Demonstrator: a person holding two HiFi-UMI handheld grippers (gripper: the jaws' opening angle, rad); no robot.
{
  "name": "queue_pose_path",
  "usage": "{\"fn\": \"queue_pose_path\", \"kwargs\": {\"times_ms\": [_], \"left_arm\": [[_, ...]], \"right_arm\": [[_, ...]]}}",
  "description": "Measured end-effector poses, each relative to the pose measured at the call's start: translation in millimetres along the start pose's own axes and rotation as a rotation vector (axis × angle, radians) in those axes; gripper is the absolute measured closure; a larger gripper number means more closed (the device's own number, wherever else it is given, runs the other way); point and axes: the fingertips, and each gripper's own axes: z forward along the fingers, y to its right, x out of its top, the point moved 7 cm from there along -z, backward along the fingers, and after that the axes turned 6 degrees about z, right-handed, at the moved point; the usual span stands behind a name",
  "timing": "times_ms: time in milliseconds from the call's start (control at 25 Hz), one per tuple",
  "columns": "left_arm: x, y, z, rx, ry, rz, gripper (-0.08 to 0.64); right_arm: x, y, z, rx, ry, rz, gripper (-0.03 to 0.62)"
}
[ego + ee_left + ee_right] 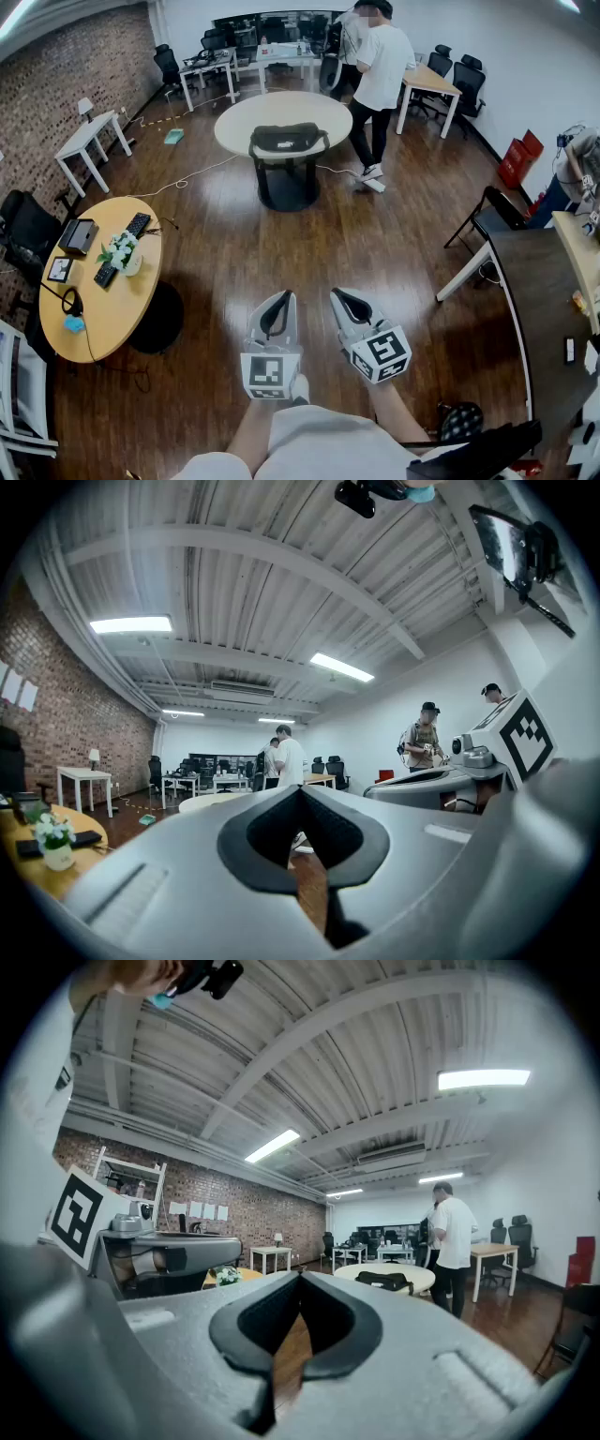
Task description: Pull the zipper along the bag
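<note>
Left tongs point(278, 300) and right tongs point(345, 298), both clenched on nothing, are held side by side above the floor point(234, 272). The bag point(288, 141) lies well ahead of them on a round tabletop point(239, 120), a person point(380, 70) just beside it.

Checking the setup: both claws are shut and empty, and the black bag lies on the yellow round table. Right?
No. The head view shows the black bag on the white round table instead. The left claw and right claw are shut and empty.
</note>
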Motion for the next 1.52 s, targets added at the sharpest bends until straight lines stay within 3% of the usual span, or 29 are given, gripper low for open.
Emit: {"fn": "queue_pose_path", "kwargs": {"times_ms": [160,400,600,760,1000,1120,1280,1520], "left_arm": [[-3.6,-62.5,47.0,0.009,0.028,0.019,0.541],[-45.0,-111.1,104.6,0.034,-0.065,-0.018,0.541],[-63.1,-129.0,170.7,0.037,-0.075,-0.029,0.541],[-68.9,-146.3,252.4,0.032,-0.083,-0.028,0.541],[-40.3,-163.0,380.1,0.022,-0.02,0.078,0.541],[-43.6,-168.0,411.8,0.056,-0.033,0.079,0.541],[-72.2,-182.3,452.8,0.054,-0.125,0.033,0.541],[-93.8,-210.6,555.1,0.0,-0.133,0.033,0.541]], "right_arm": [[6.6,8.8,63.8,0.004,0.015,-0.019,0.6],[-15.3,44.5,123.8,-0.014,-0.097,0.016,0.6],[-11.3,104.4,182.5,-0.02,-0.077,0.017,0.6],[-2.4,166.8,242.8,-0.002,-0.055,0.035,0.6],[37.9,270.6,317.3,0.011,0.036,0.022,0.6],[26.0,309.1,338.3,0.014,-0.003,0.05,0.6],[-11.0,345.0,371.6,0.006,-0.1,0.171,0.6],[-10.2,408.2,440.5,-0.025,-0.098,0.155,0.6]]}}
